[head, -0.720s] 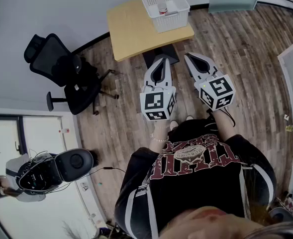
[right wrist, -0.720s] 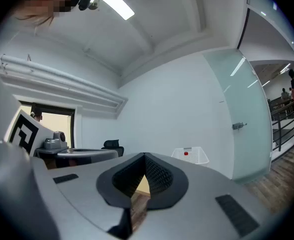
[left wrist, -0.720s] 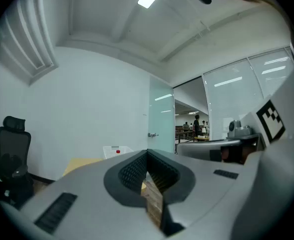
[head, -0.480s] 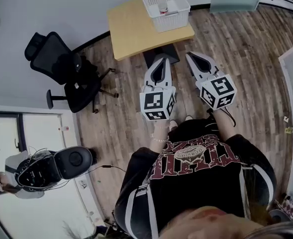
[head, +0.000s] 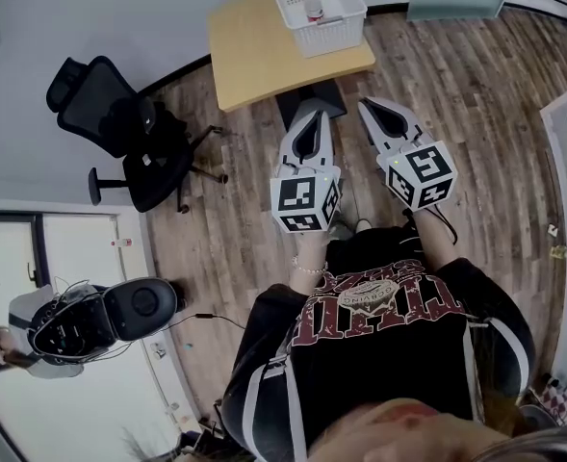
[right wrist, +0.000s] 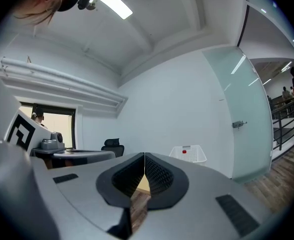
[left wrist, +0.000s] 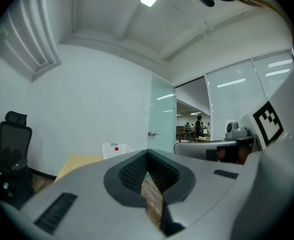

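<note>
Basket (head: 333, 35) on table (head: 249, 54), chair (head: 119, 128) left

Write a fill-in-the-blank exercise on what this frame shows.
1. The left gripper and the right gripper both have their jaws ___, nothing between them.
2. The bottle in the white basket on the wooden table has a ___ cap.
3. The office chair on the floor is ___ in colour.
Missing words: shut; red; black.

The shirt (head: 377, 301) print is unreadable; the left hand-held gripper (head: 311, 115) and right hand-held gripper (head: 366, 105) bear only square markers.
</note>
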Demonstrator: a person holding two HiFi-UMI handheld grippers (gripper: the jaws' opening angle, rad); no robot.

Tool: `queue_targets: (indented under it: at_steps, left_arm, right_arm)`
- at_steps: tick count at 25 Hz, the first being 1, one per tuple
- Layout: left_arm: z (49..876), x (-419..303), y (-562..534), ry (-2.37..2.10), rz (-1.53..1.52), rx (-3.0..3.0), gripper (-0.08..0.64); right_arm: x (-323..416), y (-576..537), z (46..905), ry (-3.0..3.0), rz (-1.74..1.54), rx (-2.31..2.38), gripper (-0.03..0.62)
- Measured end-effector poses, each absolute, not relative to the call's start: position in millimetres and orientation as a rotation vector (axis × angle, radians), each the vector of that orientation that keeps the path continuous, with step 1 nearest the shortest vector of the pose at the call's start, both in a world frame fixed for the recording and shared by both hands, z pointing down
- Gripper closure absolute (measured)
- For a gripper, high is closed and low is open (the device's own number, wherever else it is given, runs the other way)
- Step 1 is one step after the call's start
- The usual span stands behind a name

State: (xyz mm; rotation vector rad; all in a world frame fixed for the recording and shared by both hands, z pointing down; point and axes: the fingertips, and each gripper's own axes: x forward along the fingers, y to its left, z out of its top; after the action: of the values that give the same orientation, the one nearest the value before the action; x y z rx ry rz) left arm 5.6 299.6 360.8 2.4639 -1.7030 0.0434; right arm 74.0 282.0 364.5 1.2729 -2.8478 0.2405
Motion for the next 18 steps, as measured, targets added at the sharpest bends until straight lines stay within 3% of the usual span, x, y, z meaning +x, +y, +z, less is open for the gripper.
queue_targets:
  at_steps: [18]
  left_arm:
    - [363.3,-10.1,243.6,-1.659,0.03,2.485,0.512]
  right_arm:
    - [59.8,231.0,365.6,-2.832,0.241,1.309,0.574]
